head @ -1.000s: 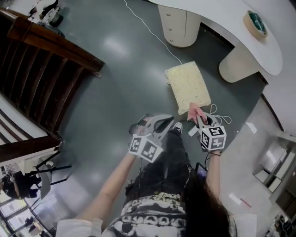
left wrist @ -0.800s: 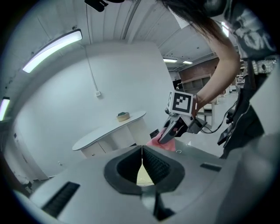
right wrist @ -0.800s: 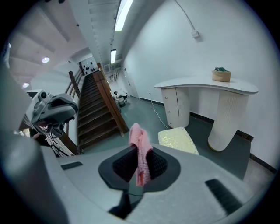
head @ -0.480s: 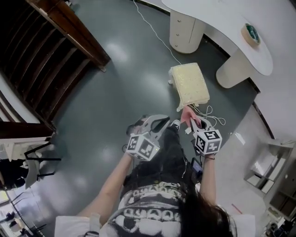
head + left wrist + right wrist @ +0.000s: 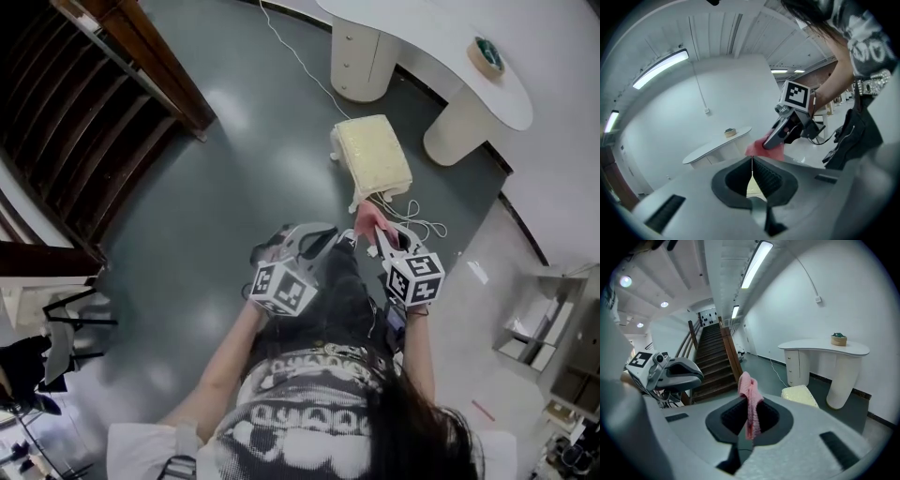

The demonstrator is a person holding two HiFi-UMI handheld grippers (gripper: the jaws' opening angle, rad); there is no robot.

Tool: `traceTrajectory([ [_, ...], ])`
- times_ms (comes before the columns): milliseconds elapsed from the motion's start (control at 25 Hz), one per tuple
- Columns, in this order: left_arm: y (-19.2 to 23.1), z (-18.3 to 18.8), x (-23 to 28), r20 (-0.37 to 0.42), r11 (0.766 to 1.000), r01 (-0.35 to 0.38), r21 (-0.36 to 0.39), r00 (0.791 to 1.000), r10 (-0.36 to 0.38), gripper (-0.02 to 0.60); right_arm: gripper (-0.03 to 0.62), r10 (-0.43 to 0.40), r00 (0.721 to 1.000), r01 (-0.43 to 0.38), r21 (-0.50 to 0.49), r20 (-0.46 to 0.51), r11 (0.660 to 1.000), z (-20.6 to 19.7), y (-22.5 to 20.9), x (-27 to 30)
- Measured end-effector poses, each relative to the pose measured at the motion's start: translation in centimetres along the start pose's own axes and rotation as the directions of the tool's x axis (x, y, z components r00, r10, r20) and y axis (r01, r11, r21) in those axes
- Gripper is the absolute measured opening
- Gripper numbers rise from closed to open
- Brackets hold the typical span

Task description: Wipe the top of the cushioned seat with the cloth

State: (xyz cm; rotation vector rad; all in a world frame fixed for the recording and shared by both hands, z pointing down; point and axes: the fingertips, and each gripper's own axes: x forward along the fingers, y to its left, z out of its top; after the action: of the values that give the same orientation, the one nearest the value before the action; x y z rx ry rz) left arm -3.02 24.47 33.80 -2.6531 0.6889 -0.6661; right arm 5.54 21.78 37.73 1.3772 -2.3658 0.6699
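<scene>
The cushioned seat (image 5: pixel 372 161) is a pale yellow square stool on the dark floor, ahead of the person. My right gripper (image 5: pixel 375 231) is shut on a pink cloth (image 5: pixel 366 219) and hangs in the air just short of the seat's near edge. In the right gripper view the cloth (image 5: pixel 748 385) sticks up between the jaws of that gripper (image 5: pixel 749 403), with the seat (image 5: pixel 800 394) beyond and to the right. My left gripper (image 5: pixel 322 238) is held level beside it, jaws shut on nothing. In the left gripper view that gripper (image 5: pixel 752 160) shows shut.
A white curved desk (image 5: pixel 441 66) with a tape roll (image 5: pixel 486 54) stands behind the seat. A white cable (image 5: pixel 298 58) runs across the floor to the seat. A dark wooden staircase (image 5: pixel 84 112) fills the left. The person's legs are below the grippers.
The head view has shifted a little and the seat sits slightly higher in the picture. Both grippers keep their pose, and the right one still grips the cloth.
</scene>
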Motion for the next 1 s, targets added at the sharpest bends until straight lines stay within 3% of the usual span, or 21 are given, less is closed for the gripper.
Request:
traceTrajectory([
  [480,-2.6,1.7,0.4,0.011,0.999,0.034,0.016,0.999,-0.034,0.006,0.009,-0.018,0.998,0.019,-0.024,0.058,1.0,0.2,0.2,-3.7],
  [1000,-1.7,2.8,1.2,0.012,0.999,0.024,0.024,1.0,-0.024,0.006,0.009,-0.008,0.999,0.011,-0.05,0.044,0.999,0.2,-0.6,-3.4],
])
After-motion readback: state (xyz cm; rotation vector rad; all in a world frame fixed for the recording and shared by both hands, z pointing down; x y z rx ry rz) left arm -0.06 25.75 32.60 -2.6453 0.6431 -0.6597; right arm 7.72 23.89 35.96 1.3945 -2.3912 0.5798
